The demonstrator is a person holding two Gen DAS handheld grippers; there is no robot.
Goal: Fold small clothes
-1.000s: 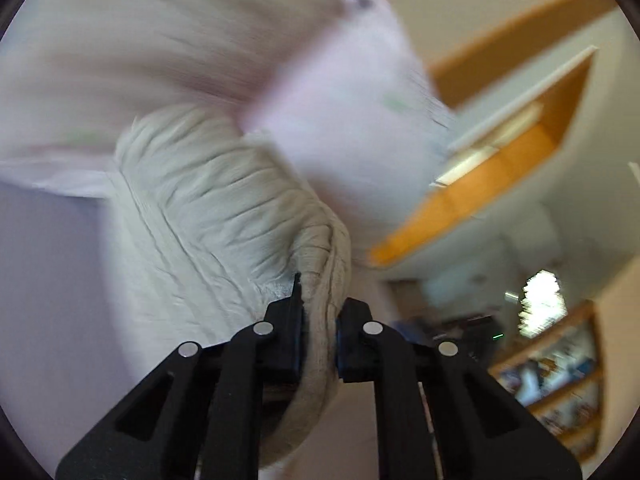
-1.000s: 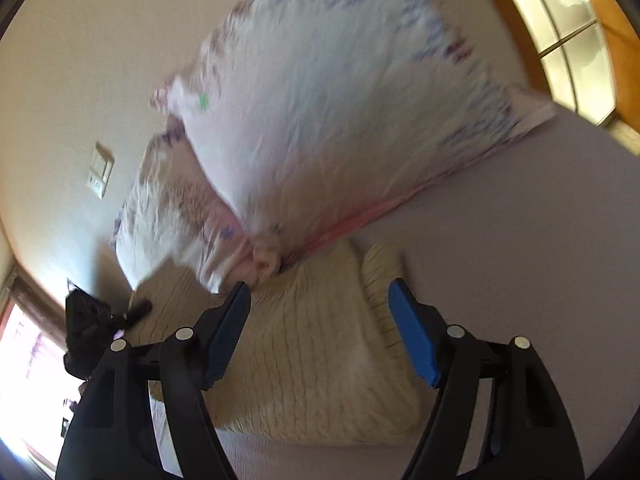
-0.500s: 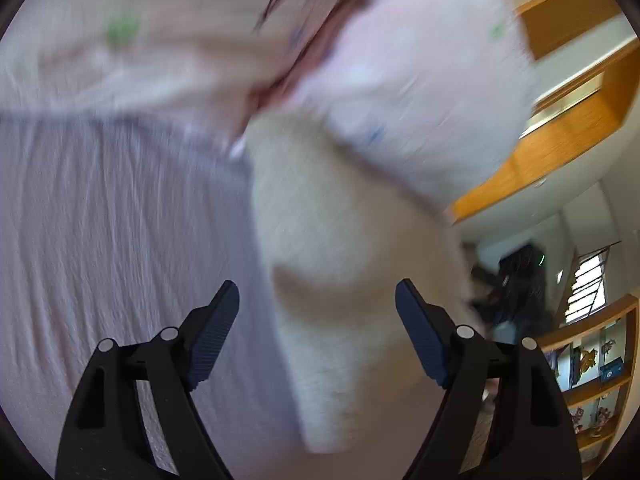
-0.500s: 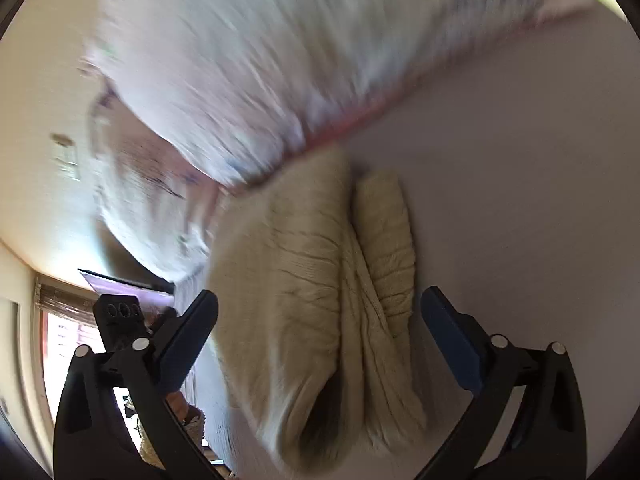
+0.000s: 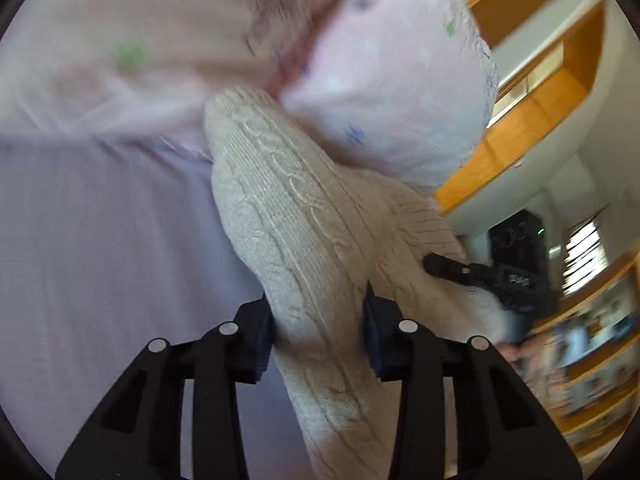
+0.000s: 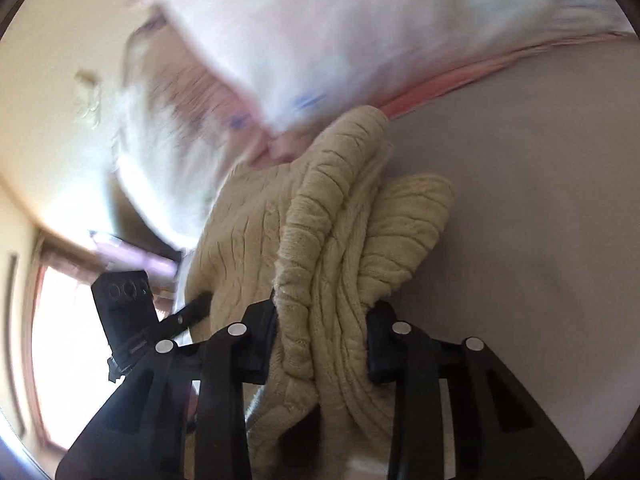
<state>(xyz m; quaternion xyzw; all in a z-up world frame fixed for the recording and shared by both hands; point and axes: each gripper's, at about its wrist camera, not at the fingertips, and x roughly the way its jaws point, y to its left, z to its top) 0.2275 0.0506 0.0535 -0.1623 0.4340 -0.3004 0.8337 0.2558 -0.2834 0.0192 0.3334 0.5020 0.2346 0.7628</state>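
Observation:
A cream cable-knit sweater lies bunched on a lilac bed sheet, its far end against the pillows. My left gripper is closed around a thick fold of it, pads pressing both sides. In the right wrist view the same sweater shows ribbed, gathered folds, and my right gripper is closed on a bundle of them. Each gripper shows in the other's view: the right one at the sweater's right edge, the left one at its left edge.
Two white floral pillows with pink trim lie just beyond the sweater. A wooden headboard shelf and bookshelves stand to the right. A bright window is at the left. The sheet extends to the right.
Half a second ago both grippers were open around the sweater; now both have closed on folds of it. A second ago the left gripper was shut on a thin edge, then released it.

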